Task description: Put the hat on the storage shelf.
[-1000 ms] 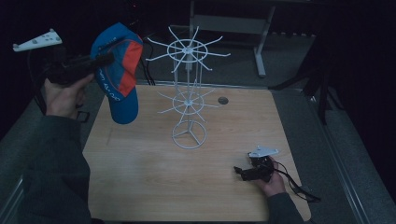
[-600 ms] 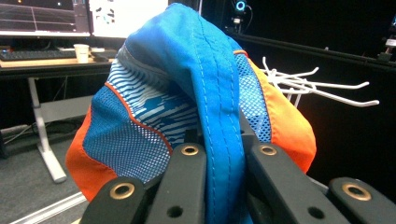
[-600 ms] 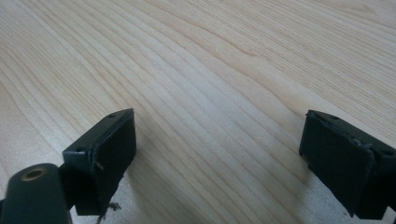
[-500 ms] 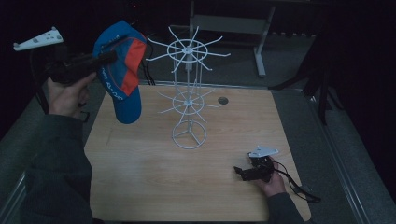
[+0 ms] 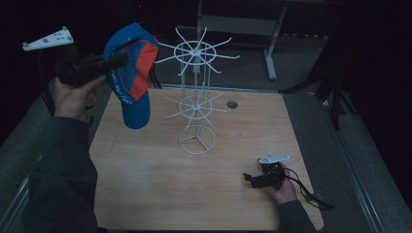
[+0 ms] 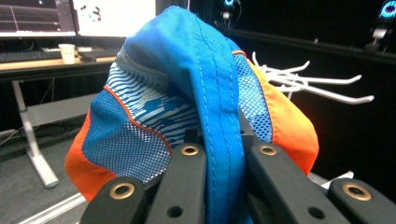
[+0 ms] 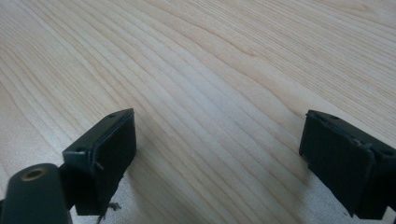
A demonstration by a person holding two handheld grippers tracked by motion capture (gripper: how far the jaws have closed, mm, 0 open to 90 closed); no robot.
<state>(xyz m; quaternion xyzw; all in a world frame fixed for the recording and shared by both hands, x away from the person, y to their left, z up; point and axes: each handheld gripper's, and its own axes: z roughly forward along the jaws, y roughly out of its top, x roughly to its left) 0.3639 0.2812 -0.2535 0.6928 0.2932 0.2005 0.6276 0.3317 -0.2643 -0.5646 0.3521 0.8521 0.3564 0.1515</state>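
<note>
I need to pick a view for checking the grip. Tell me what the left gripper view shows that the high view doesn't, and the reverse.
Left gripper view: the left claw shut on a fold of the blue and orange cap, seen close up, with desk monitors behind. High view: the whole wooden table, the rack's ring base and the right claw low over the table. Both: the cap and the white wire rack.

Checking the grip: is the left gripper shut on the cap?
Shut: the left gripper pinches a fold of the blue cap between its jaws.
</note>
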